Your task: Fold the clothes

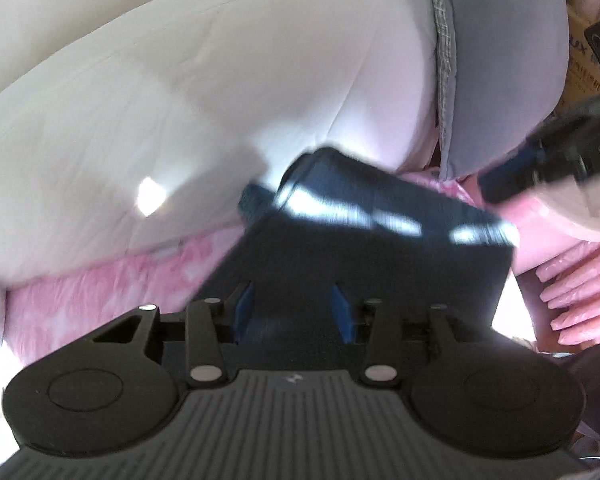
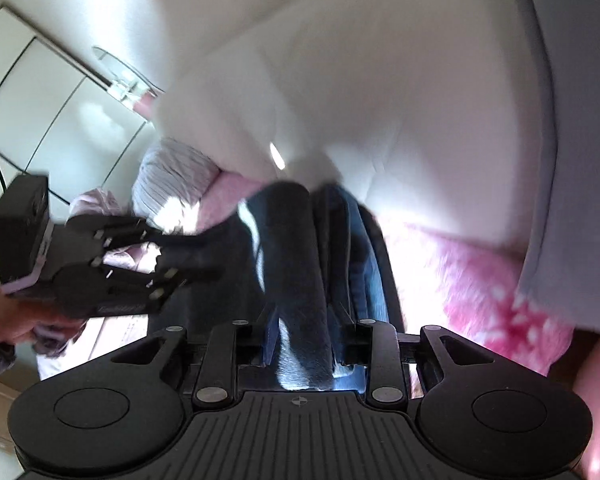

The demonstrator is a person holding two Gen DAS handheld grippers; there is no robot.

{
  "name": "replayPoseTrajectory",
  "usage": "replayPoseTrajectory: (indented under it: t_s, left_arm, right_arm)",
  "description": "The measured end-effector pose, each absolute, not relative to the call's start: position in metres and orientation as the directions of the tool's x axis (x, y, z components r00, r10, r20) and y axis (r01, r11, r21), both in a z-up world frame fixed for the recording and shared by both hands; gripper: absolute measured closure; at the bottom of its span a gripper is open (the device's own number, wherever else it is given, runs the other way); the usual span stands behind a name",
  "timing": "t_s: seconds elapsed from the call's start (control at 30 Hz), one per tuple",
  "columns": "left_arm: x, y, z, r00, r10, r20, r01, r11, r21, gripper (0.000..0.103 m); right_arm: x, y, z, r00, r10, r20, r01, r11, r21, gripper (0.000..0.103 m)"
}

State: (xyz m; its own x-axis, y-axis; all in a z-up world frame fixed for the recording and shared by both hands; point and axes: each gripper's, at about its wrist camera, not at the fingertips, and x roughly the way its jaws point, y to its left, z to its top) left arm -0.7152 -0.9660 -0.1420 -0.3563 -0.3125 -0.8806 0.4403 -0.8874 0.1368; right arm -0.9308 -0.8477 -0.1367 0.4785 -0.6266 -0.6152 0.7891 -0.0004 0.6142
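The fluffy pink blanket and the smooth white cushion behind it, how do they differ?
The fluffy pink blanket is bright pink with white flecks; the smooth white cushion is plain cream. The blanket looks furry, the cushion sleek with faint creases. The blanket lies low; the cushion rises behind it. Both look soft.
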Motion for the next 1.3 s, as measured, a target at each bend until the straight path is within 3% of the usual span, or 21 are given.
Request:
replayPoseTrajectory:
  t_s: [0.37, 0.57, 0.7, 0.77, 1.3]
  left_arm:
    - [-0.592, -0.909, -0.165, -0.248, -0.326, -0.912, 0.683, -0.726, 0.074, 0.066]
    - [-0.582, -0.910, -0.179, -0.260, -0.332, -0.907, 0.762, -0.648, 0.018, 0.059]
    - [-0.574, -0.901, -0.166, -0.240, -0.370, -0.897, 0.786, -0.617, 0.044, 0.062]
    - [-0.573, -0.892, -0.160, -0.241, -0.383, -0.892, 0.804, -0.594, 0.038, 0.068]
    - [-0.596, -0.880, -0.169, -0.089, -0.420, -0.903, 0.919, -0.385, 0.088, 0.069]
  right_arm:
    - [-0.880, -0.829, -0.119, 0.386, -0.679, -0.625, 0.899, 0.125, 0.419, 0.073]
    - [-0.853, -0.840, -0.160, 0.382, -0.554, -0.739, 0.924, 0.207, 0.323, 0.073]
    - [-0.855, -0.839, -0.152, 0.380, -0.551, -0.743, 0.925, 0.203, 0.322, 0.073]
    - [-0.852, -0.839, -0.149, 0.380, -0.543, -0.748, 0.925, 0.220, 0.310, 0.073]
    - [-0.839, -0.872, -0.161, 0.389, -0.349, -0.852, 0.888, 0.388, 0.246, 0.073]
